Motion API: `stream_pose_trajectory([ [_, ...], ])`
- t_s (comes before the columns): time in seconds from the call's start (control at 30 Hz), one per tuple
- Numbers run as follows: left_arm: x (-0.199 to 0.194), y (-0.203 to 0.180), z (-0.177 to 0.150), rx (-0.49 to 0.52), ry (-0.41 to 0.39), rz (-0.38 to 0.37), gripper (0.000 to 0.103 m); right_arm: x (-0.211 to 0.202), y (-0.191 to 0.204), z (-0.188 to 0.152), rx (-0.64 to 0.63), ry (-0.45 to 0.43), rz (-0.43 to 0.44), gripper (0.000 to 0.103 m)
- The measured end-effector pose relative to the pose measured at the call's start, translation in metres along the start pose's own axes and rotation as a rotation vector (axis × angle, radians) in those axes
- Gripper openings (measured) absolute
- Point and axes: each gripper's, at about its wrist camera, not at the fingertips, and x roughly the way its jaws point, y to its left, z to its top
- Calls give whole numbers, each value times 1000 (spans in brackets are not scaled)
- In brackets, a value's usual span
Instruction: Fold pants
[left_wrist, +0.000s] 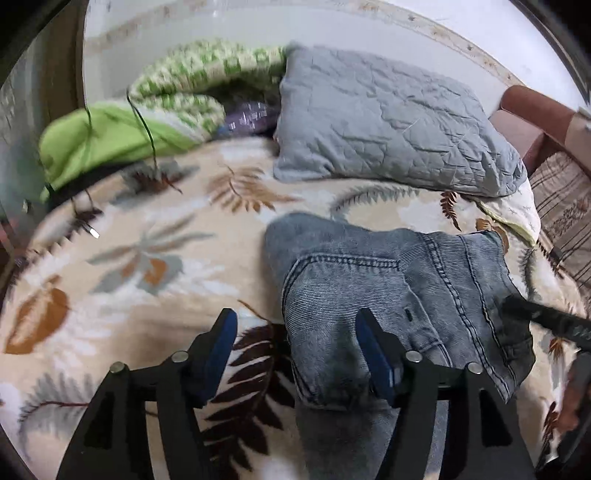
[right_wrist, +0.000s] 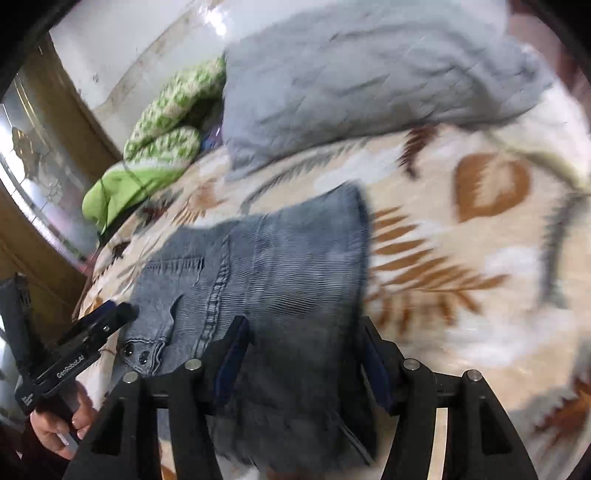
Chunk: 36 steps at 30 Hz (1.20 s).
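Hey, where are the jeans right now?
The jeans lie folded on the leaf-print blanket, just in front of both grippers and below the grey pillow in the left wrist view.

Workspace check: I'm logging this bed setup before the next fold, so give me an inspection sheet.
Surface: leaf-print blanket covering the bed.
Job's things: jeans lying folded on the blanket.
Clutter: grey pillow, green bedding behind it.
Grippers: left gripper open, above the jeans' edge; right gripper open over the jeans, pads not pressing.
Cables: thin dark cable across the green bedding.
Surroundings: white wall, wooden frame, striped fabric beside the bed.
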Motion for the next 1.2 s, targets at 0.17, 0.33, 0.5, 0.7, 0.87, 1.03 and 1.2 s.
stream_pose_trajectory([
  [0.17, -45, -20, -8, 103, -136, 116, 84, -60, 10, -14, -50, -166, -44, 63],
  [0.33, -81, -39, -18, 148, -175, 170, 93, -101, 45, -42, -144, -258, -67, 64],
  [0.5, -122, -45, -35, 128, -204, 160, 97, -129, 67, -74, -133, -322, -53, 64],
  [0.7, -163, -41, -39, 80, -243, 158, 100, -150, 84, -98, -149, -385, -37, 65],
  [0.87, -181, -41, -39, 74, -280, 169, 103, -167, 88, -108, -137, -443, -24, 67],
  [1.03, -185, -41, -40, 59, -291, 177, 103, -174, 90, -111, -159, -485, -35, 68],
  [1.2, -183, -39, -41, 44, -290, 186, 103, -166, 86, -110, -172, -469, -50, 68],
])
